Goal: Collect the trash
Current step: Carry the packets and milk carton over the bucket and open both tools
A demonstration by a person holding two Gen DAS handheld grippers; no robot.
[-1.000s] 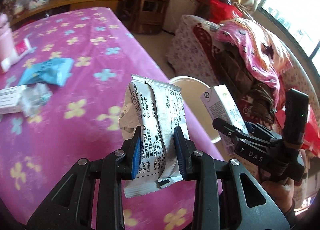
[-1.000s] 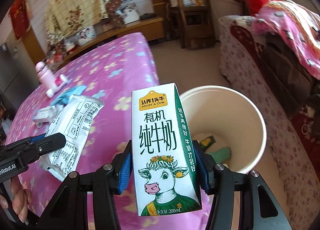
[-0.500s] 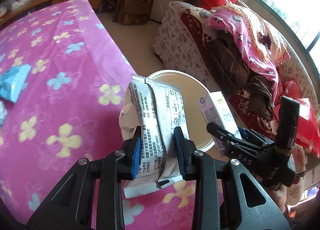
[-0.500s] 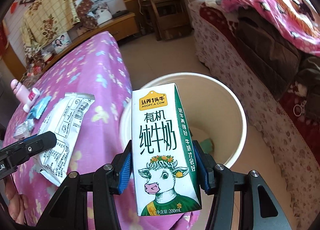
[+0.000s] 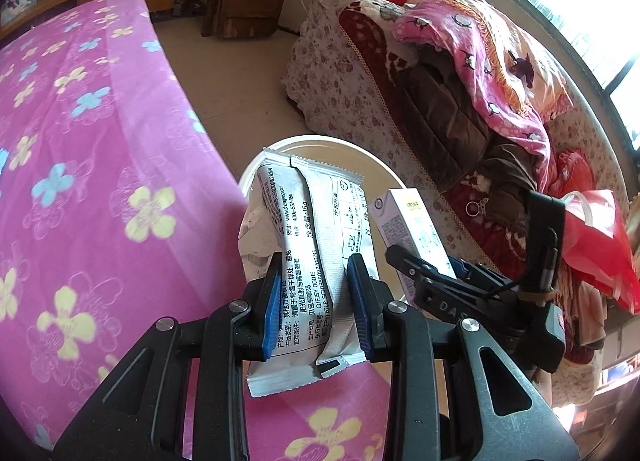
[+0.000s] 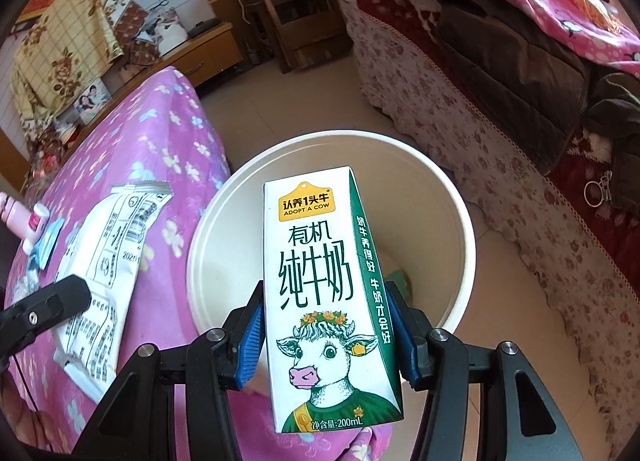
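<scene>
My left gripper [image 5: 315, 293] is shut on a white snack wrapper [image 5: 308, 229] with black print, held upright over the bed's edge beside the bin. That wrapper [image 6: 108, 257] hangs at the left of the right wrist view. My right gripper [image 6: 325, 325] is shut on a white and green milk carton [image 6: 324, 293] with a cow picture, held above the mouth of the round white bin [image 6: 452, 189]. The carton [image 5: 412, 229] and the right gripper show at the right of the left wrist view. The bin [image 5: 320, 145] is partly hidden behind the wrapper. A green scrap [image 6: 400, 281] lies inside it.
A bed with a pink flowered cover [image 5: 88, 165] fills the left. A pink bottle [image 6: 16, 217] and a blue packet [image 6: 48, 241] lie on it. A sofa piled with blankets and clothes [image 5: 472, 101] stands right of the bin, with a red bag [image 5: 600, 245] beside it.
Both grippers have carried their loads away from the bed's middle toward the bin and lower. The bin's mouth now lies right under the carton.
</scene>
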